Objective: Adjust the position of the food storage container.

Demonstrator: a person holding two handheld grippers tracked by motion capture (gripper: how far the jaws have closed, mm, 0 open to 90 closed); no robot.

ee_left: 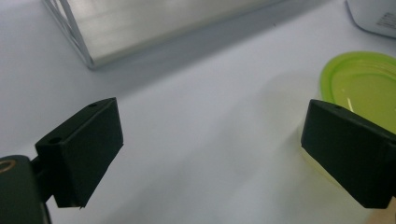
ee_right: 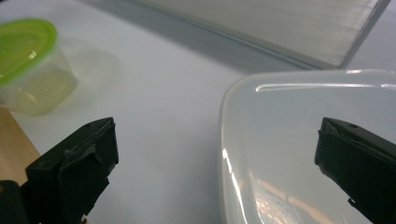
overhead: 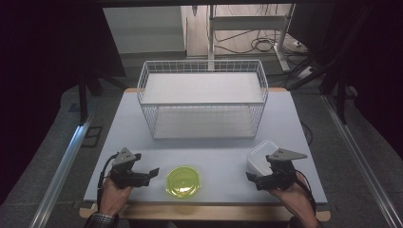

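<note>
A round clear container with a green lid (overhead: 183,181) stands near the table's front edge, in the middle. My left gripper (overhead: 149,174) hovers just left of it, open, jaws pointing toward it. In the left gripper view the left gripper (ee_left: 212,154) has bare table between its jaws, and the green-lidded container (ee_left: 364,84) sits behind the right-hand jaw. A translucent white rectangular container (overhead: 260,154) lies at the front right. My right gripper (overhead: 256,176) is open just in front of it. In the right gripper view the right gripper (ee_right: 215,163) straddles the edge of the white container (ee_right: 289,140), its pads clear of it.
A white wire basket (overhead: 203,97) with a pale floor stands at the back middle of the grey table (overhead: 214,152). Bare tabletop lies between the basket and the two containers. A wooden edge runs along the table's front. Cables and stands lie on the floor beyond.
</note>
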